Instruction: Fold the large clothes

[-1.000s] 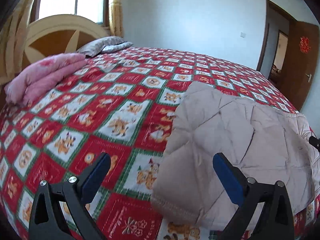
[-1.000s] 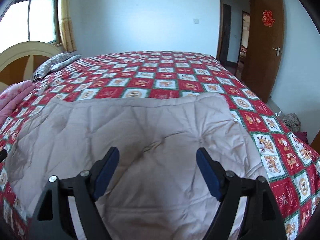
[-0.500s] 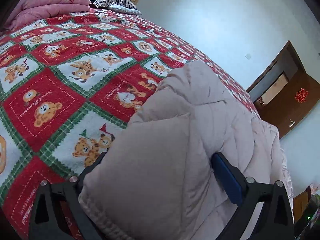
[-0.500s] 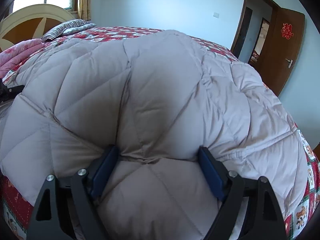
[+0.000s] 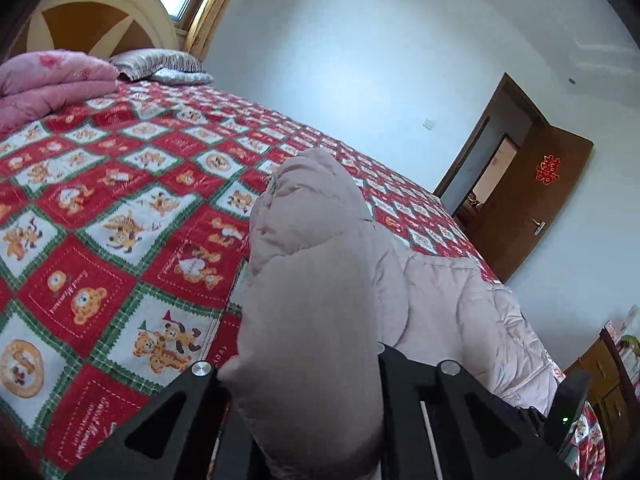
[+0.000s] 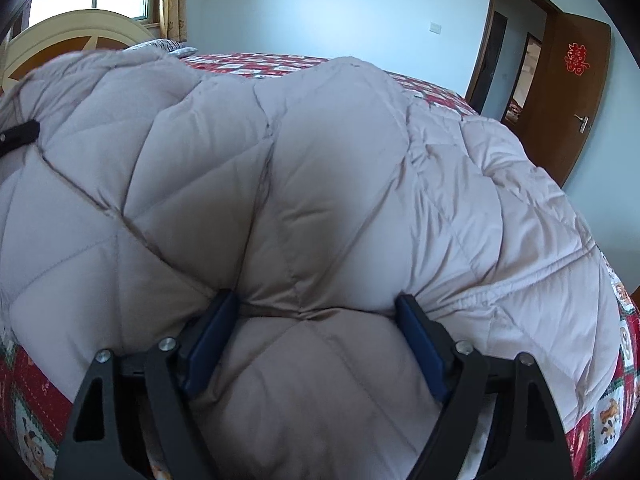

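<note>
A large beige quilted down garment (image 5: 440, 300) lies on the bed and bulges up in front of both cameras (image 6: 320, 160). My left gripper (image 5: 304, 364) is shut on its near edge; the padded fabric fills the gap and hides the fingertips. My right gripper (image 6: 316, 320) has its blue pads (image 6: 420, 340) wide apart with a thick fold of the garment bulging between them, pressed by both pads. The left gripper's finger (image 6: 18, 138) shows at the far left of the right wrist view.
The bed carries a red, green and white bear-pattern cover (image 5: 120, 220). A pink folded quilt (image 5: 48, 84) and a striped pillow (image 5: 160, 68) lie by the headboard (image 5: 92, 24). A brown door (image 5: 536, 208) stands open at the right. A wooden cabinet (image 5: 600, 384) is near the bed's corner.
Both grippers moved down and forward onto the garment's near edge. The left jaws closed on the fabric and lifted it. The fabric now bulges between the right pads.
</note>
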`<state>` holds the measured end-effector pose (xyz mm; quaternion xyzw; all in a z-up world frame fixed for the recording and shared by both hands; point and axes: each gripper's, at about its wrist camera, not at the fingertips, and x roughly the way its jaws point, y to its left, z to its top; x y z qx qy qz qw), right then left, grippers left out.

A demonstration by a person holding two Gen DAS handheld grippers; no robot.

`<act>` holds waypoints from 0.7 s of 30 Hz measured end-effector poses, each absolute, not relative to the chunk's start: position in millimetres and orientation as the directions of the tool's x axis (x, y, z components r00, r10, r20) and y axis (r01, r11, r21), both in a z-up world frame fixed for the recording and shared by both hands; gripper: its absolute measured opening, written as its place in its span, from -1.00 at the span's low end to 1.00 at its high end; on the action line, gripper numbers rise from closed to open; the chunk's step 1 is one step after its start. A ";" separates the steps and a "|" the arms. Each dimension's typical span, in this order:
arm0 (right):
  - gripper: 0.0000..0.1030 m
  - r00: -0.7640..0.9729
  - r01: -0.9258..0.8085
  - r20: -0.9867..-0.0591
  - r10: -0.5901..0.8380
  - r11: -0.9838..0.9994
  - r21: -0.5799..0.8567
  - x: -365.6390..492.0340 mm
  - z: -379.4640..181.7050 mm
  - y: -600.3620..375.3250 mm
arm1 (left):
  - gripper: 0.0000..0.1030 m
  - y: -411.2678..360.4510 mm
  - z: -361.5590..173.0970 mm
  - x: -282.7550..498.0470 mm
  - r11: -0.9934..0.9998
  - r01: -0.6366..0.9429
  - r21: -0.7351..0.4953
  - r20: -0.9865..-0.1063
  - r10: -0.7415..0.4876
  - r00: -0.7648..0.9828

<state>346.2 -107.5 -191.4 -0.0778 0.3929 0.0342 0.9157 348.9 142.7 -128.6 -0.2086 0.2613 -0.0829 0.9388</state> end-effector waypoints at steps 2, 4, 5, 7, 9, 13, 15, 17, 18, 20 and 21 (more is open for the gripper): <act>0.60 0.695 -0.142 -0.719 0.005 0.981 -0.131 339.4 -191.5 -95.0 | -0.87 138.1 -111.0 338.5 0.919 0.069 -0.388 -0.441 -0.251 0.862; 0.58 0.704 -0.172 -0.710 0.012 0.973 -0.154 332.4 -191.3 -78.5 | -0.87 126.9 -90.7 326.7 0.950 0.080 -0.301 -0.426 -0.210 0.880; 0.56 0.707 -0.186 -0.707 0.015 0.968 -0.166 329.7 -190.9 -70.9 | -0.88 120.9 -82.8 320.5 0.960 0.092 -0.264 -0.412 -0.198 0.890; 0.53 0.705 -0.216 -0.708 0.033 0.961 -0.171 326.1 -188.2 -60.5 | -0.88 102.2 -65.6 313.0 0.979 0.111 -0.168 -0.389 -0.170 0.905; 0.51 0.686 -0.236 -0.725 0.062 0.961 -0.142 323.8 -180.6 -64.8 | -0.89 85.4 -52.5 309.2 0.981 0.148 -0.123 -0.369 -0.184 0.911; 0.64 0.691 -0.231 -0.715 0.105 0.970 -0.081 299.8 -154.0 -113.9 | -0.89 39.9 -28.3 309.8 0.965 0.262 -0.023 -0.338 -0.254 0.906; 0.89 0.741 -0.133 -0.669 0.054 0.989 -0.067 285.1 -138.5 -156.2 | -0.89 10.2 -22.1 312.5 0.943 0.330 0.038 -0.332 -0.300 0.894; 0.90 0.757 -0.006 -0.653 -0.028 0.999 -0.049 280.8 -131.5 -198.8 | -0.89 -24.0 -20.4 317.1 0.914 0.395 0.094 -0.336 -0.344 0.877; 0.90 0.752 0.061 -0.655 -0.071 0.997 -0.038 281.8 -131.8 -220.0 | -0.89 -41.1 -22.3 317.8 0.900 0.416 0.129 -0.339 -0.354 0.872; 0.90 0.718 0.177 -0.680 -0.144 0.984 -0.022 286.5 -139.7 -262.2 | -0.89 -80.5 -31.6 320.4 0.863 0.470 0.188 -0.361 -0.384 0.850; 0.90 0.702 0.211 -0.692 -0.167 0.977 -0.021 291.4 -143.1 -270.6 | -0.89 -98.4 -38.1 321.9 0.841 0.495 0.218 -0.378 -0.395 0.838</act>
